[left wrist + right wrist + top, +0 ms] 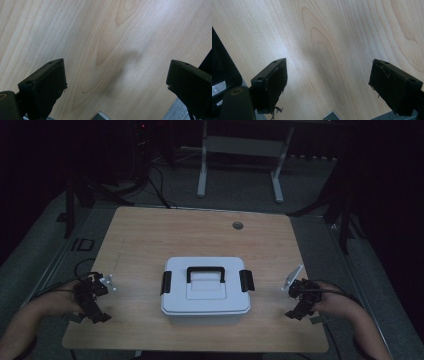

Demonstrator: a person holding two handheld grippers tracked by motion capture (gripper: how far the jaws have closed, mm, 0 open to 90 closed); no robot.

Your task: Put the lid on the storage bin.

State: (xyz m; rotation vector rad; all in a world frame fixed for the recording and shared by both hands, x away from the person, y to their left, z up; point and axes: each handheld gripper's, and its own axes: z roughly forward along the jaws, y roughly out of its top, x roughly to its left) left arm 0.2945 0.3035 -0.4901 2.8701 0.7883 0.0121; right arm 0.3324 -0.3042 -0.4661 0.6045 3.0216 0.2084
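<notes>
White and shut, the box (205, 291) sits in the middle of the wooden desk (150, 235). It has a black handle (205, 272) on top and a black clip (166, 282) on each side. The left gripper (91, 296) waits at nine o'clock from it and the right gripper (301, 296) at three, well apart, likely so each can reach a clip.

From the left gripper (116, 80) view, its jaws stand wide over bare wood.

From the right gripper (328, 80) view, its jaws are wide too, holding nothing.
</notes>
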